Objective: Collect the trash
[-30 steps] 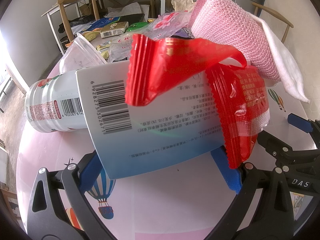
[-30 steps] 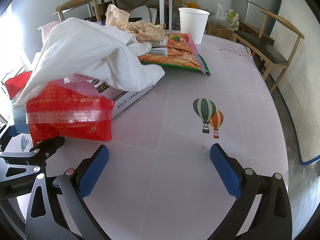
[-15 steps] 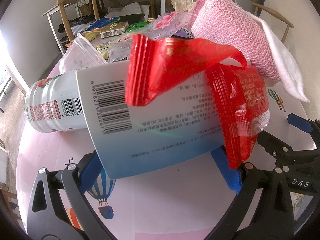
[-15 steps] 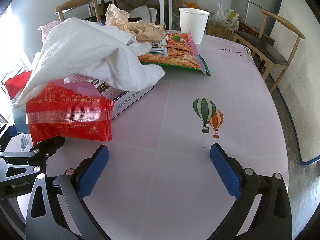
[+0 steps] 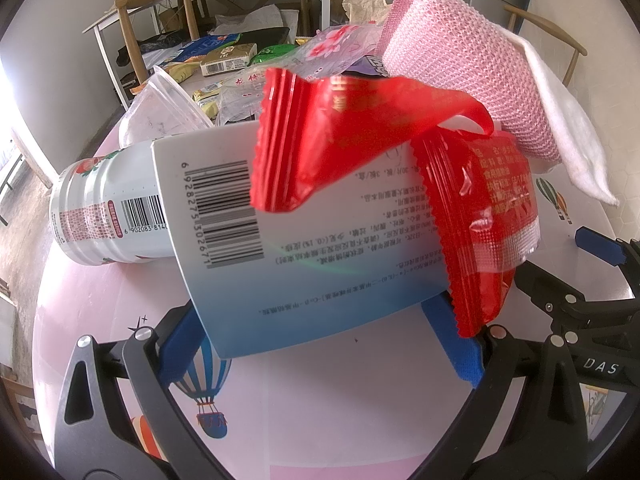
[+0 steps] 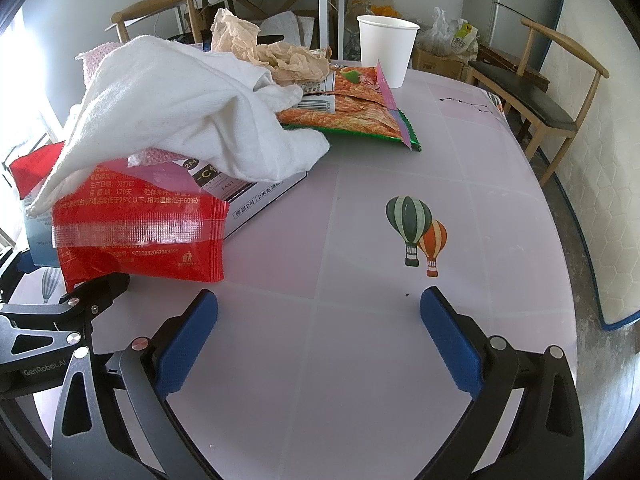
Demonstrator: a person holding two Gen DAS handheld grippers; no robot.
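Note:
A heap of trash lies on the pink round table (image 6: 360, 380). In the left wrist view a white and blue box (image 5: 304, 256) with a barcode lies between the fingers of my left gripper (image 5: 320, 340), which is open around its near end. A torn red wrapper (image 5: 472, 216) drapes over the box; it also shows in the right wrist view (image 6: 140, 236). A white can (image 5: 104, 212) lies on its side at the left. My right gripper (image 6: 316, 336) is open and empty over bare table, right of the heap.
A pink and white cloth (image 5: 472, 64) covers the heap, also in the right wrist view (image 6: 180, 112). Behind are crumpled brown paper (image 6: 264, 52), an orange snack bag (image 6: 352, 112) and a white paper cup (image 6: 386, 50). A wooden chair (image 6: 540, 100) stands at right.

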